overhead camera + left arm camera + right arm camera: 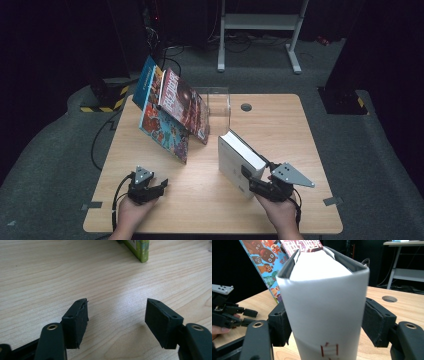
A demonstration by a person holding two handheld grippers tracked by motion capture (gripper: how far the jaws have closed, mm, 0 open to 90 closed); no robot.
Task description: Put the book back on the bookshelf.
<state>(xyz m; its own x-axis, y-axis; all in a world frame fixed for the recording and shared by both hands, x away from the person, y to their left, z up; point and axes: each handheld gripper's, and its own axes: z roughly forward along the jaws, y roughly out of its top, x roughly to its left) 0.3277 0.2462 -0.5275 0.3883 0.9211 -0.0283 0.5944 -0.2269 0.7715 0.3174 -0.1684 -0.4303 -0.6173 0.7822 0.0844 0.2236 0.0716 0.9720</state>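
Your left claw (162, 184) sits near the front left edge of the tabletop (280, 115), low over the bare wood and released, with nothing between its jaws. In the left gripper view the two black pads (77, 320) stand well apart above the wood grain, and ahead of them, off to the upper right, you can see the bottom corner of a green-edged book (138, 247) resting on the tabletop.

Beyond your left claw and a little to its right, two picture books lean together: the cartoon-animal book (162, 125) in front and the red-covered book (185, 102) behind it, both tilted back toward a clear plastic stand (220, 102).

To the right of that claw, across a stretch of bare wood, the thick white book (237, 160) stands upright on the tabletop, its spine toward your right claw (250, 181). In the right gripper view the spine (324, 315) rises straight up between the jaws. The left pad lies against the cover, while the right pad (375, 322) looks to stand just off it; whether it touches the cover you cannot tell for certain. So your right claw brackets the white book without a firm clench, and the book rests on the tabletop.

Your right hand (280, 212) holds that claw just in front of the book.
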